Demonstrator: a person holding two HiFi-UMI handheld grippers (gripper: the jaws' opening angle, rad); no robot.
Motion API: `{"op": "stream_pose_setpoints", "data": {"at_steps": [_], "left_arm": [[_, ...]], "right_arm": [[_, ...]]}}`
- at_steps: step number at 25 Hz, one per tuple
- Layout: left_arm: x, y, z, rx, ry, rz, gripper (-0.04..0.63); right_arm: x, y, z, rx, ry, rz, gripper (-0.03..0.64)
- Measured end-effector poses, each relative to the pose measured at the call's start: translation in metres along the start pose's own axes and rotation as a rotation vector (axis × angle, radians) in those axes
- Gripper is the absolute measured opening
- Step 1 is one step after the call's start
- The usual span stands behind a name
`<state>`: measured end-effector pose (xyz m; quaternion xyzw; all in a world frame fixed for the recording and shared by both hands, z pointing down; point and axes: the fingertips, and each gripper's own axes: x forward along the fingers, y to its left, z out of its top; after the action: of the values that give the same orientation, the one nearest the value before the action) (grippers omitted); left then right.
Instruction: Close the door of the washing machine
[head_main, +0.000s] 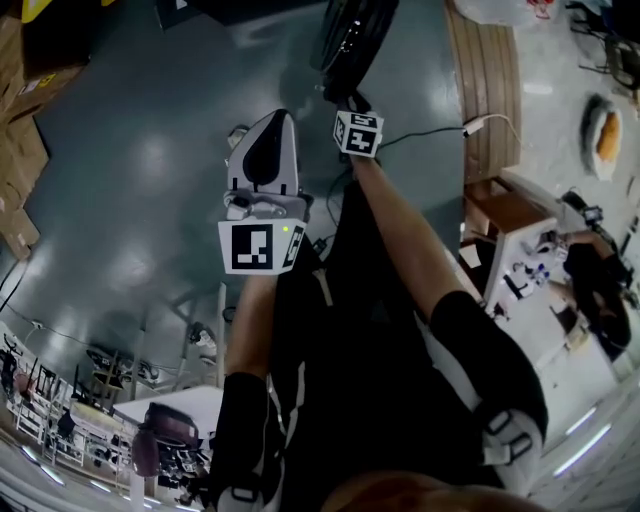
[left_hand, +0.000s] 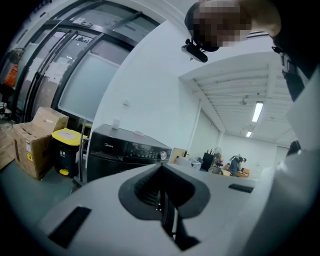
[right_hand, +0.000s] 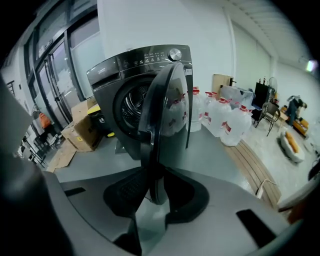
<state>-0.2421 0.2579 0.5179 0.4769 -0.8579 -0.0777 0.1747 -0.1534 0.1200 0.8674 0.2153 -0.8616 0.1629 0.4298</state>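
Right gripper view: right tongs open astride the dark glossy round washer door; left tongs closed, empty.

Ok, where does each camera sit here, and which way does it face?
Head view: on the person's head, facing steeply down at the floor; both forearms, legs, left gripper, right gripper show.
Left gripper view: on the left gripper, facing the washing machine; its shut jaws and the person's torso show.
Right gripper view: on the right gripper, facing the open door edge-on; door rim between its jaws.
Shared: both gripper views show the washing machine.
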Motion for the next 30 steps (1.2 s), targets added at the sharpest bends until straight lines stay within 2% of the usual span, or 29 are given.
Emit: {"op": "stream_pose_setpoints", "data": {"at_steps": [10,19,25,30], "left_arm": [[0.019,0.091,0.041,-0.02,0.021,-0.087,0.005],[0.03,0.155,0.05,-0.038,0.04,-0.152,0.005],[0.034,0.182,0.055,-0.021,0.049,-0.154,0.005],[0.038,0.204,0.063,-0.038,0.04,-0.127,0.005]], "right_arm": [[0.022,0.062,0.018,0.1,0.025,-0.058,0.094],[0.044,0.103,0.038,0.173,0.035,-0.121,0.097],[0.055,0.125,0.053,0.212,0.021,-0.116,0.101],[0.069,0.148,0.067,0.235,0.002,-0.08,0.111]]}}
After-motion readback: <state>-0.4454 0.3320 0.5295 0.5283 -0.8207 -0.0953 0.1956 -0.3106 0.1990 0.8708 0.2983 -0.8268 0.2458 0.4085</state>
